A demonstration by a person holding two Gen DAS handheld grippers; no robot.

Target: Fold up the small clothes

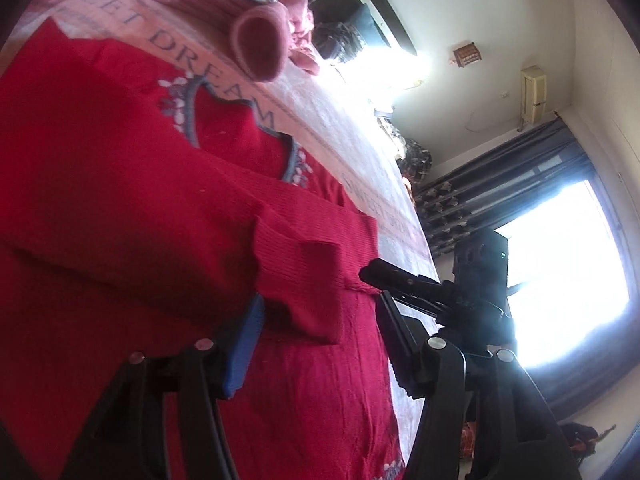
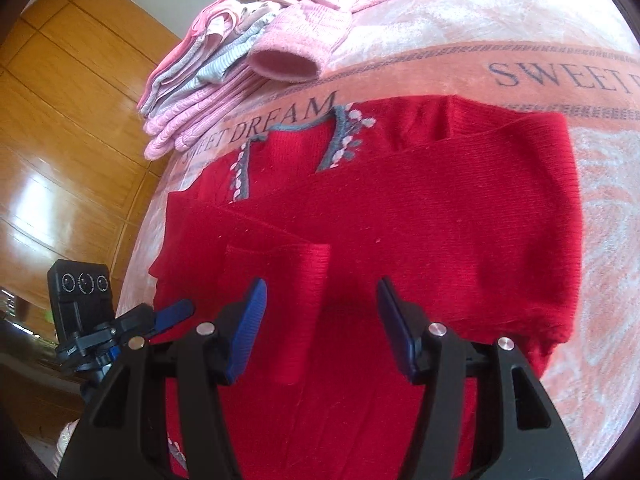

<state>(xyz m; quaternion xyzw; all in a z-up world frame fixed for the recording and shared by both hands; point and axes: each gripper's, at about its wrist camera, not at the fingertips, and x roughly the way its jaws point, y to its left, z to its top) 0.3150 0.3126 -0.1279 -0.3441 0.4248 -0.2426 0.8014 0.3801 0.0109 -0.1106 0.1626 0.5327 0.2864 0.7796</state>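
Red sweater [image 2: 400, 220] lies flat on the bed blanket [image 2: 500, 60], both sleeves folded across its front. My right gripper [image 2: 320, 312] hangs over the sleeve cuff [image 2: 280, 280], fingers spread apart, holding nothing. My left gripper [image 1: 316, 312] is spread around the cuff too, not clamped. Pink folded stack [image 2: 208, 80] sits beyond the collar.

Black grippers, blue-padded fingers [image 2: 248, 332], silver screws [image 2: 436, 329]
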